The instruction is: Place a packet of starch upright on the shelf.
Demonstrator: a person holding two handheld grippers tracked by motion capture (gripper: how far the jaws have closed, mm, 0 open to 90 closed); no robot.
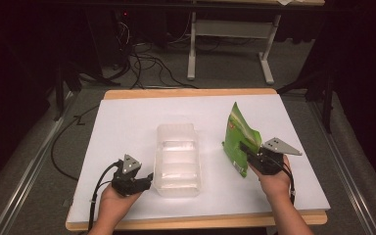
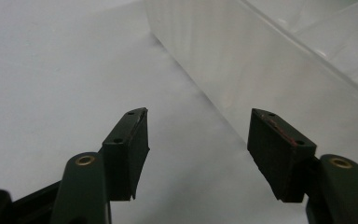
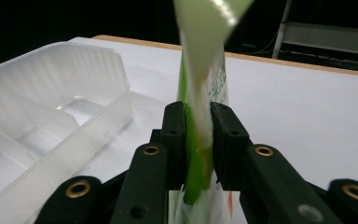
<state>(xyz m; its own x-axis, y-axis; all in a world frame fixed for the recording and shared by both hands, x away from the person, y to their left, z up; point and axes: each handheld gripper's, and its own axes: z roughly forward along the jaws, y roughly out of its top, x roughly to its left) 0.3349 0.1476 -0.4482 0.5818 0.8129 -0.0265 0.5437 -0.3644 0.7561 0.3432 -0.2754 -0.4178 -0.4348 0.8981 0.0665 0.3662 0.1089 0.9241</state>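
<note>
My right gripper [image 3: 198,140] pinches a green bag [image 1: 241,142], jaws closed flat on its edge, holding it upright above the white table [image 1: 127,127], right of the clear plastic tray [image 1: 177,156]. The bag's lower end is cut off in the right gripper view; its green printing is too blurred to read. My left gripper [image 2: 198,144] gapes wide, empty, beside the tray's near-left wall.

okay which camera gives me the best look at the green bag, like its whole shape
The high view. There the green plastic snack bag stands whole on the white table, right of the clear plastic tray, pinched by the right gripper. The right gripper view shows just a close, blurred strip of it between shut jaws. The left gripper view faces the tray.
</note>
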